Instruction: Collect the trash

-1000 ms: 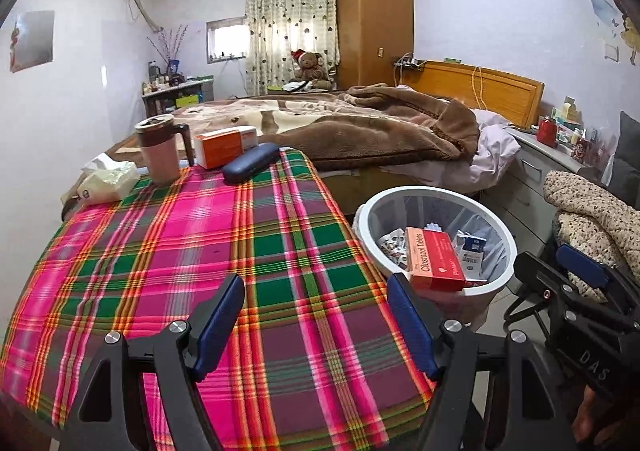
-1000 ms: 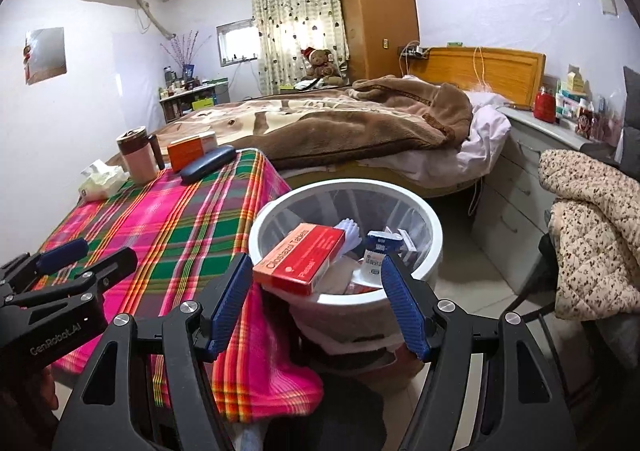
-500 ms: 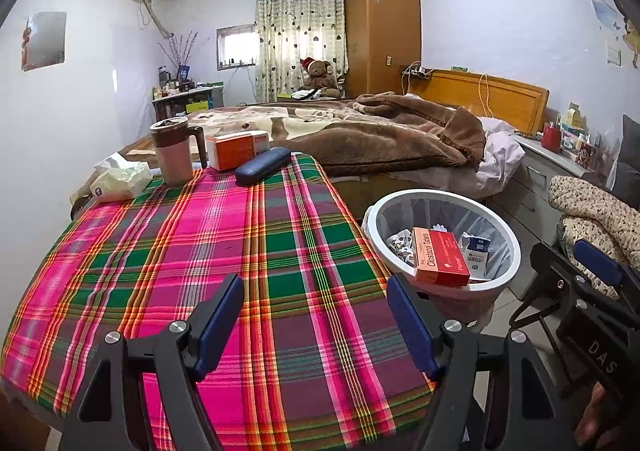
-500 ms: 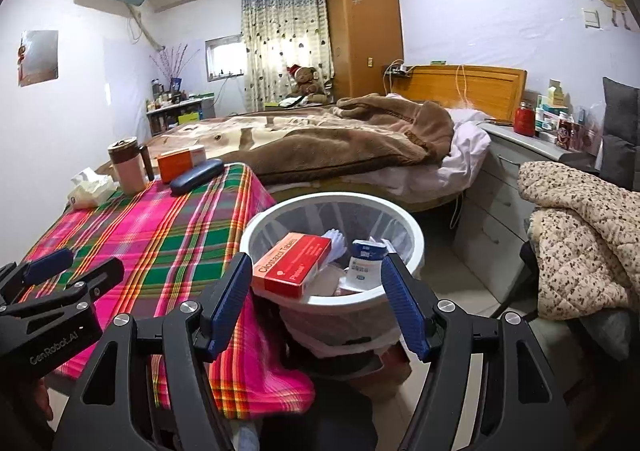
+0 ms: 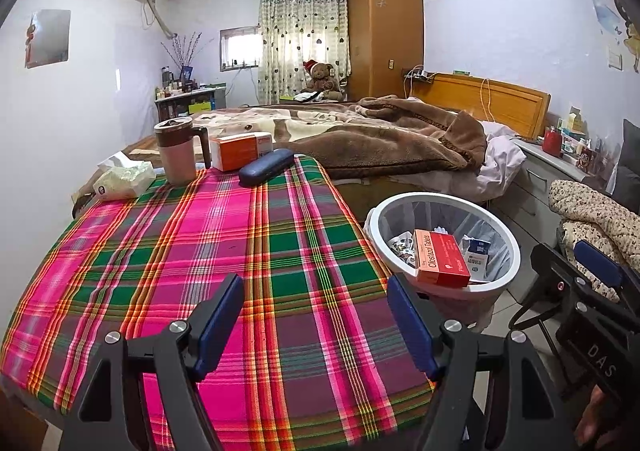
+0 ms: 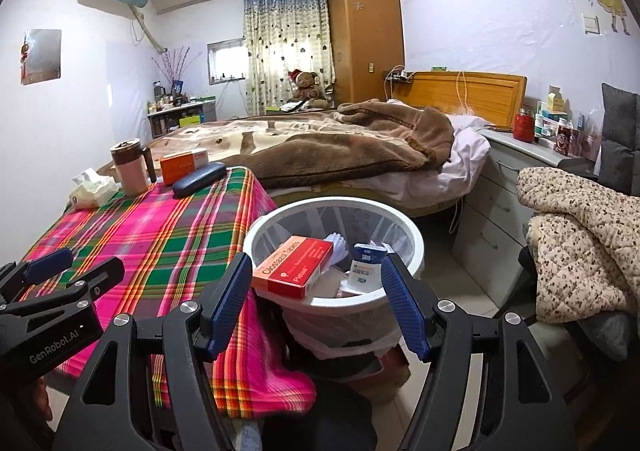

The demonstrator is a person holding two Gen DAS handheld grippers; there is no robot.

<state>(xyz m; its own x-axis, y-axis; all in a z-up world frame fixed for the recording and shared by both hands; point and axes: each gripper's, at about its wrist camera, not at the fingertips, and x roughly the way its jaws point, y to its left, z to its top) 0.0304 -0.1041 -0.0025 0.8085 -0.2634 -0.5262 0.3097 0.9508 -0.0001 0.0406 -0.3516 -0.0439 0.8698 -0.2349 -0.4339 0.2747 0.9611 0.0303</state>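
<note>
**Plaid cloth under one gripper, bin under the other**

Black plastic arms with blue ribbed pads are framing both views. The left gripper is tilting downward over the near edge of the table, its jaws standing apart with nothing but cloth showing between them. The right gripper is likewise angling down, jaws spread and holding nothing, hovering just in front of the trash bin; the bin's near rim is showing in the gap between its pads. In the right wrist view the left gripper is appearing at the lower left edge, beside the table's corner.

The tablecloth is a woven plaid of hot pink, green and orange-yellow stripes, draping over a rounded tabletop. At its far end are sitting a pink mug with a brown lid, an orange and white carton, a smooth dark blue oblong case and a soft pack of tissues.

The bin is a round white tub with a thin translucent liner, standing on the floor just beside the table's right edge, between the table and the bed. Inside it, a red rectangular tablet box is lying tilted against the near rim, with a small blue and white box and crumpled white scraps next to it. The red box is lying just ahead of the right gripper's left pad, not touching it.
</note>
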